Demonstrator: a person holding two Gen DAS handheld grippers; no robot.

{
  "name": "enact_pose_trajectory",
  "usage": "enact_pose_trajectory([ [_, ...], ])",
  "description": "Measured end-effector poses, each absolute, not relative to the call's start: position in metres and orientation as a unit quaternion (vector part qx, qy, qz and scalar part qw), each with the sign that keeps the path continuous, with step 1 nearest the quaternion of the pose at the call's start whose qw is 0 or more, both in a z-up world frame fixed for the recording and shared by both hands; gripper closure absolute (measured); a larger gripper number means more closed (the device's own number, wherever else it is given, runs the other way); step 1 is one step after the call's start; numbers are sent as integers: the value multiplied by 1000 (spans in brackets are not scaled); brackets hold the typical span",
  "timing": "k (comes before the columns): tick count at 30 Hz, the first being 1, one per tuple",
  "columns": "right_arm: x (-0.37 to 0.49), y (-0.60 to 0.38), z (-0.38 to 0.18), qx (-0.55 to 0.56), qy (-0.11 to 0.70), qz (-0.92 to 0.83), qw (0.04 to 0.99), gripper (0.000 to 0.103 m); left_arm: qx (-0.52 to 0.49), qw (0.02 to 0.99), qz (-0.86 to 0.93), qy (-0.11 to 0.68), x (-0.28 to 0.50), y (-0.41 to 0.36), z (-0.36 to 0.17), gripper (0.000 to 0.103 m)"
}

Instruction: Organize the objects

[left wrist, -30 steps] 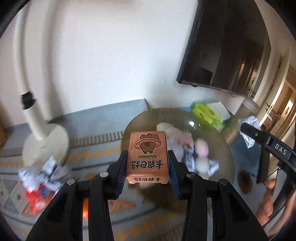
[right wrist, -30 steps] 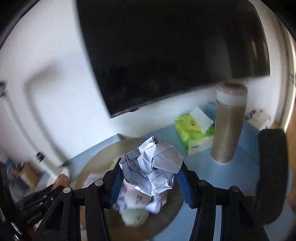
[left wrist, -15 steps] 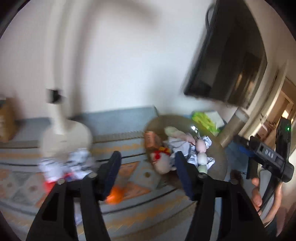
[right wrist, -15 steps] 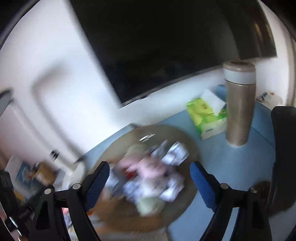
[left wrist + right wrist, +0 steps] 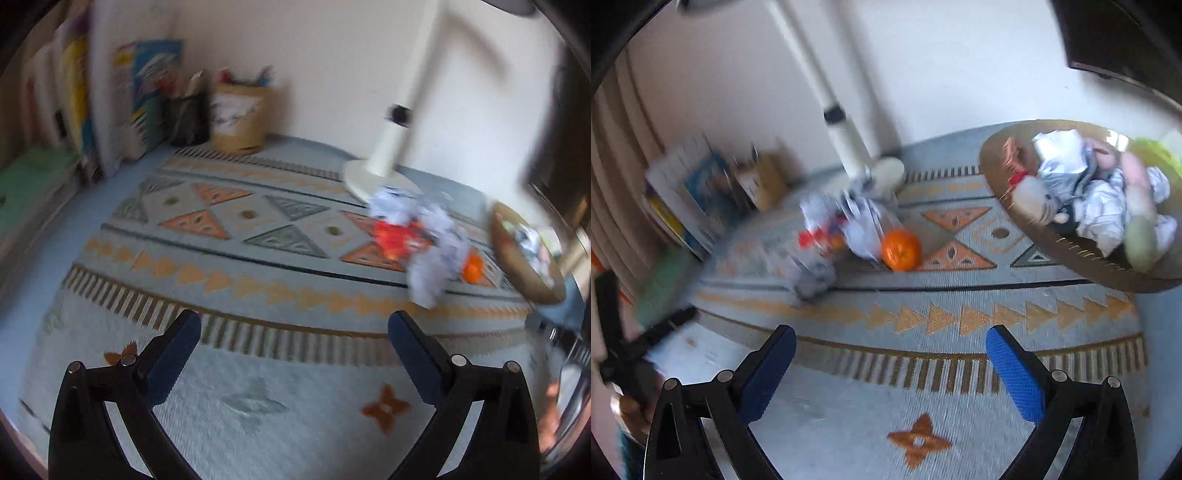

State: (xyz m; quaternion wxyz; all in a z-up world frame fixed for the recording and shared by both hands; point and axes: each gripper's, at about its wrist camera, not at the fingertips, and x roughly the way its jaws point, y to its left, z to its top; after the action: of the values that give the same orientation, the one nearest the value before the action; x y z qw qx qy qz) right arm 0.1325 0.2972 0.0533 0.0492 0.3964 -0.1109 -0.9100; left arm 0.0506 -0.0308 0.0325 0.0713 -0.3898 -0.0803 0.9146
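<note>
**Both sets of jaws spread wide over the patterned mat, nothing between them**

Both jaws stand wide apart and hold nothing. From the left wrist view, the left gripper (image 5: 294, 326) sits at the bottom of the frame above the blue patterned mat (image 5: 236, 258). At right of centre lies a blurred heap of crumpled paper (image 5: 428, 251) over something red (image 5: 397, 240), with an orange (image 5: 472, 271) just beside it at the right. The white lamp base (image 5: 369, 177) stands just above the heap. At the far right edge the round basket (image 5: 517, 273) shows only in part. Upper left holds books (image 5: 155, 92) and a tan pot (image 5: 240, 118) against the wall.

From the right wrist view, the right gripper (image 5: 891, 341) is likewise at the bottom of the frame over the mat (image 5: 960, 314). The orange (image 5: 900, 250) rests at centre, touching the crumpled paper (image 5: 849, 225) to its left. The basket (image 5: 1052, 243) fills the upper right, holding crumpled paper balls (image 5: 1067, 166), a small orange box (image 5: 1012, 155) at its left and soft pale toys (image 5: 1034, 199); blur hides finer detail. At lower left a hand (image 5: 628, 402) grips a black tool.
</note>
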Motion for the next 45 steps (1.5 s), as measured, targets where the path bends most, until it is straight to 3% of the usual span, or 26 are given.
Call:
enact_pose_trajectory([
  [4, 128, 286, 33, 383, -28, -923, -14, 0, -362, 47, 928, -70, 49, -26, 20, 1],
  [7, 118, 291, 26, 411, -29, -910, -37, 0, -406, 40, 913, -32, 40, -8, 12, 1],
  [19, 116, 296, 28, 417, -38, -907, -46, 0, -394, 29, 912, 112, 48, 39, 6, 1],
  [37, 114, 291, 27, 423, -19, -903, -74, 0, -408, 55, 902, 134, 48, 47, 2, 1],
  [45, 116, 288, 29, 421, -12, -905, -57, 0, -425, 77, 896, 107, 44, 45, 6, 1],
])
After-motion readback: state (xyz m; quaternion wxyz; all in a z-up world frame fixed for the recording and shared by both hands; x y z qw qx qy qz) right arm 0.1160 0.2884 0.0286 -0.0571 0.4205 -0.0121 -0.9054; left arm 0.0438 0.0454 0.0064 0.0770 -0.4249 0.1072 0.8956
